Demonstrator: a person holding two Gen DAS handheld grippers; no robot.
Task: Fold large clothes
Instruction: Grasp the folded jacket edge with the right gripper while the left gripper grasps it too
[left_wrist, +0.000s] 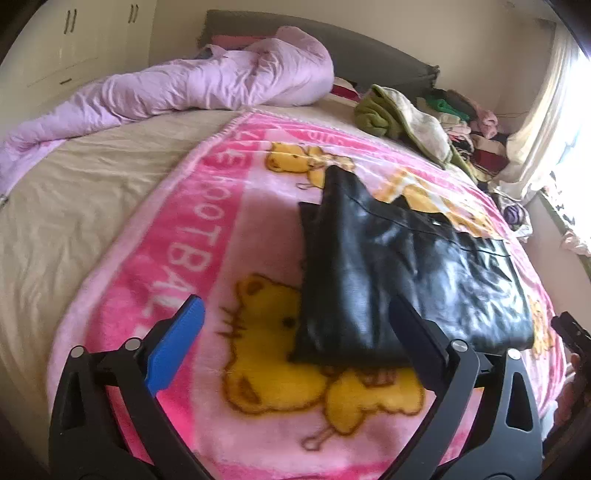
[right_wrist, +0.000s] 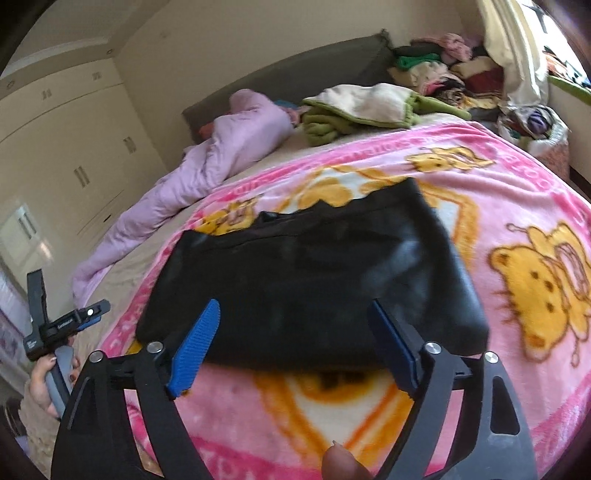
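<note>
The folded garment (right_wrist: 314, 288) lies on the blanket (right_wrist: 517, 206), which is spread on the bed (left_wrist: 74, 221). At ten o'clock lies the duvet (right_wrist: 207, 162), at twelve a towel heap (right_wrist: 365, 105), at one a clothes pile (right_wrist: 454, 70).

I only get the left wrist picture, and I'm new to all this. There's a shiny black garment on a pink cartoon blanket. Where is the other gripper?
Observer: The right gripper hangs open just in front of the black garment, at its near edge.
Operator: Is it holding the cloth?
Observer: No; both blue fingers are spread apart, with nothing between them.
Operator: Who holds my gripper?
Observer: A person's hand grips its handle; the left gripper is off to the left of the pink blanket, away from the garment.
</note>
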